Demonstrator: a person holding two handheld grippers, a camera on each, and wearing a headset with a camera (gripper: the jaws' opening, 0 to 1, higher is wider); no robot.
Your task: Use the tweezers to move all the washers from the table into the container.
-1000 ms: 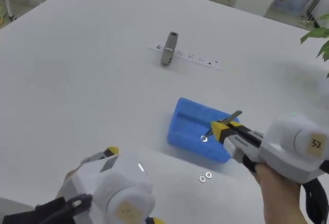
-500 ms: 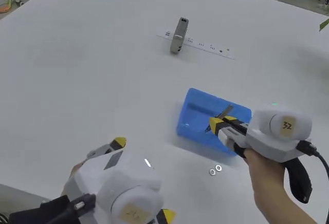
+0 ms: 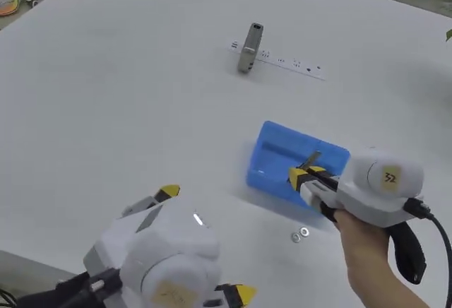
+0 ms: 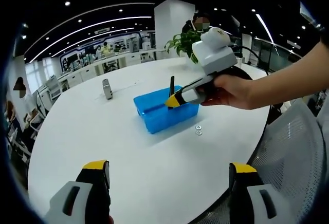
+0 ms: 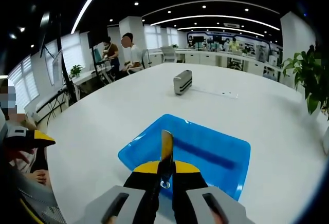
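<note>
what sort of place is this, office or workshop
Probably an open-plan office: a big white table, rows of desks with people behind it, a potted plant and ceiling strip lights.

washers (image 3: 296, 237): 2 | blue container (image 3: 277, 147): 1 | tweezers (image 3: 311, 158): 1 | grey box (image 3: 248, 46): 1 | white strip (image 3: 296, 64): 1

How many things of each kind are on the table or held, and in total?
Small silver metal washers: 2
Blue plastic container: 1
Grey metal block: 1
White marked strip: 1
Grey metal tweezers, held by right gripper: 1
Total: 6
</note>
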